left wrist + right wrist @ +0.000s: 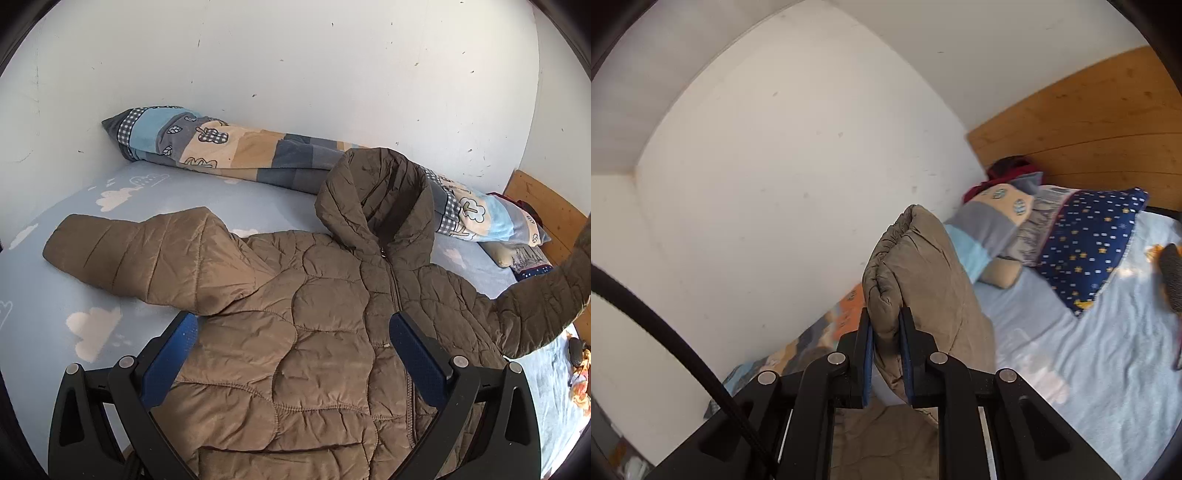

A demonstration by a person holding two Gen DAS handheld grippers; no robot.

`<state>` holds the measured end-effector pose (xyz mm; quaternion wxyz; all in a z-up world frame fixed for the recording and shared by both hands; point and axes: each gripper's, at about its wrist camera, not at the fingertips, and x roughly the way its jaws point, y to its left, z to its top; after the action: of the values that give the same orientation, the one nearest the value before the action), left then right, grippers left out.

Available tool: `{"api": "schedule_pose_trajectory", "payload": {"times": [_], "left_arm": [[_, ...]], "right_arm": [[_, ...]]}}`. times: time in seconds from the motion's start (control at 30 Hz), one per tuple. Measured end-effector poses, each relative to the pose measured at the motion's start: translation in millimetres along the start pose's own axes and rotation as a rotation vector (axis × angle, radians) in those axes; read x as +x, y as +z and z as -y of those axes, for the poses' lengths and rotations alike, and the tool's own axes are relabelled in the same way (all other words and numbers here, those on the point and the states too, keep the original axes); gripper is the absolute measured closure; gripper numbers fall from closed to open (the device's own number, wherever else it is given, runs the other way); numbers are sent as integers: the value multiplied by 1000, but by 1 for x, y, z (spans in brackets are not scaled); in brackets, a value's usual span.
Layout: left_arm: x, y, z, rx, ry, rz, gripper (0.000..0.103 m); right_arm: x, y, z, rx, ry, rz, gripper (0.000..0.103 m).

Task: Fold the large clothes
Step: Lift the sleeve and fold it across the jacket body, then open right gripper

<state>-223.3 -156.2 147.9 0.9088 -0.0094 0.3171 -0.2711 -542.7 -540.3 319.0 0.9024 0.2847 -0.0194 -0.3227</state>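
1. I am looking down past my left tongs (293, 334) at the brown quilted jacket (295, 314), which is lying front-up and zipped on the bed (48, 295); the tongs are spread wide over its chest, and I cannot tell whether the pads are touching the fabric.
2. The jacket's hem is running out of the left wrist view at the bottom, and the hood (373, 195) is leaning against a rolled patterned quilt (229, 147) along the wall.
3. One sleeve (122, 251) is resting flat on the sheet; the other sleeve (543, 291) is rising off the bed, its end cut off at the picture's edge.
4. My right tongs (886, 350) are clenched on that sleeve's cuff (908, 266), the fabric bunching up between the pads.
5. The lifted cuff is hiding part of the quilt behind it; a star-print pillow (1089, 251) is lying near the wooden headboard (1089, 129).
6. A dark-and-orange object at the right edge is too blurred for me to identify.
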Motion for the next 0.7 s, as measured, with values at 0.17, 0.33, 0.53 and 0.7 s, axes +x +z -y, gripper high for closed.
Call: {"api": "schedule_pose_trajectory", "payload": {"times": [0.17,0.33,0.53,0.7], "left_arm": [[-5,4,-15,-22,22,4,0],[-3,6,-30,-52,45,-14,0],[-4,8,-37,-72,72,-12,0],[1,8,-45,-87,78,-35,0]], "right_arm": [[34,-55,-99,-147,138,-102,89],[86,-150,-169,-302,200,-282,89],[144,-279,-204,-427,238,-516,89],[182,-369,-191,-493,216,-686,89]]}}
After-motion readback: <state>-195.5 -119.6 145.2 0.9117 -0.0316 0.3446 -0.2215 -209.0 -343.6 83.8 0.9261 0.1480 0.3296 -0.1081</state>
